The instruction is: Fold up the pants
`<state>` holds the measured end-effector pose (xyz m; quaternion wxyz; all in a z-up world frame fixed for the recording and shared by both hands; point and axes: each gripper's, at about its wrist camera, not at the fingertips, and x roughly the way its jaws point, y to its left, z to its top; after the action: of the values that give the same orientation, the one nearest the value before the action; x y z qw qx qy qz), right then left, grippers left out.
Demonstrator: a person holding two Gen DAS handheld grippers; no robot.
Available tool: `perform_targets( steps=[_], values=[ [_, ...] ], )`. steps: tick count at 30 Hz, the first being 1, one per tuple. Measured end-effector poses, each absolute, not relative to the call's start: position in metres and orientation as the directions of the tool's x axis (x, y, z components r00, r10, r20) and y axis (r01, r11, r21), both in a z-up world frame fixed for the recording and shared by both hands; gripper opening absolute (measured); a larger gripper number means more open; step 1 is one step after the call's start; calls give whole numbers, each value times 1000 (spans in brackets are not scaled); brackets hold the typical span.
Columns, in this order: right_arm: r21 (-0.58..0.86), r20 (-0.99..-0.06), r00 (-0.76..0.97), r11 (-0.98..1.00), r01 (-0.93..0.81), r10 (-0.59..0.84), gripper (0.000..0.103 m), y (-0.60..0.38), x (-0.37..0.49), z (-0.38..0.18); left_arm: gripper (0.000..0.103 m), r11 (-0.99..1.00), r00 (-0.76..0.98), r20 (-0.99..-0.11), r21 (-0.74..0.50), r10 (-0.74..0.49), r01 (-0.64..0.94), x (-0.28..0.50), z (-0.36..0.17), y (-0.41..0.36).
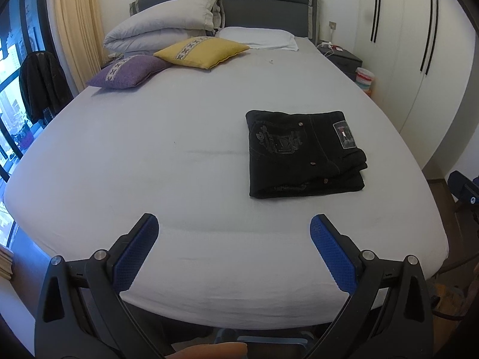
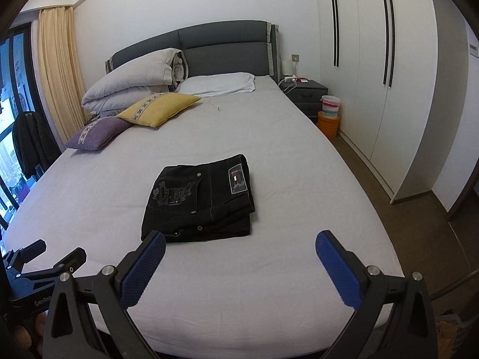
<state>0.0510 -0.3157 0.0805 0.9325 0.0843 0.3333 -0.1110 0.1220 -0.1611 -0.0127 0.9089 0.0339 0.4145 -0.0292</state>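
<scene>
Black pants (image 1: 304,154) lie folded into a compact rectangle on the grey bed sheet (image 1: 179,164), back pocket embroidery and a waist label facing up. They also show in the right wrist view (image 2: 200,199). My left gripper (image 1: 234,224) is open and empty, held back above the foot of the bed, left of and well short of the pants. My right gripper (image 2: 240,240) is open and empty, held back near the bed's foot, its left fingertip (image 2: 155,239) in line with the pants' near edge. The left gripper's body shows at the right view's lower left (image 2: 42,264).
A purple cushion (image 1: 128,71), a yellow cushion (image 1: 203,51), a folded duvet (image 1: 161,24) and a white pillow (image 1: 257,37) lie at the head of the bed. A nightstand (image 2: 308,92), an orange box (image 2: 327,124) and white wardrobes (image 2: 374,74) stand on the right.
</scene>
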Motion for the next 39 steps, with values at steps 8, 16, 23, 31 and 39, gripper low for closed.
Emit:
perform_targets(
  steps=[8,16,23,31,39],
  values=[
    [71,-648,746,962,263,-156,103,-313,53,80,103,996,651,-759,35,-29,85,121,-14,-162],
    [59,-658,736,964,259,-158,103,-309,54,76,103,996,650,-759,34,-29,83,121,-15,-162],
    [57,-665,731,965,256,-154,103,-305,54,73,103,996,648,-761,31,-30,83,121,-17,-163],
    [57,-669,728,966,252,-151,103,-301,53,71,103,996,645,-764,28,-30,80,120,-20,-164],
    [56,-673,725,967,250,-148,103,-300,52,71,103,996,643,-765,28,-31,81,119,-21,-164]
  ],
)
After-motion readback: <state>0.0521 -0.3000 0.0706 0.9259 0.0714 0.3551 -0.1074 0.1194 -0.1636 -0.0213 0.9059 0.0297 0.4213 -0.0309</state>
